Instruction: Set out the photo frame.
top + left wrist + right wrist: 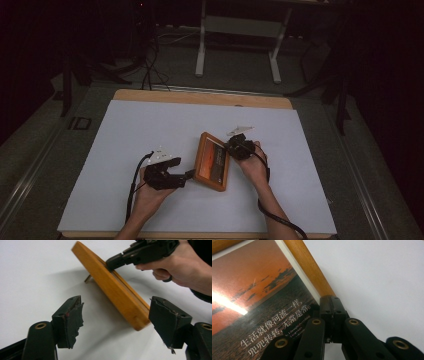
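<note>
A wooden picture frame (212,161) holding a sunset photo with white text (257,297) stands tilted on the white sheet, one long edge raised. My right gripper (231,146) is shut on the frame's raised edge (309,267), its jaws pinched together on the wood. In the left gripper view the right gripper (113,263) clamps the frame (117,292) from above, and a small stand leg (87,278) pokes out behind the frame. My left gripper (189,175) is open just left of the frame's near corner, which lies between its wide-spread pads (72,320).
A white sheet (150,125) covers the wooden table, whose bare edge (200,97) shows at the back. Beyond it stand a white desk frame's legs (200,50) and cables on the floor (147,70). Cables trail from both grippers toward the near edge.
</note>
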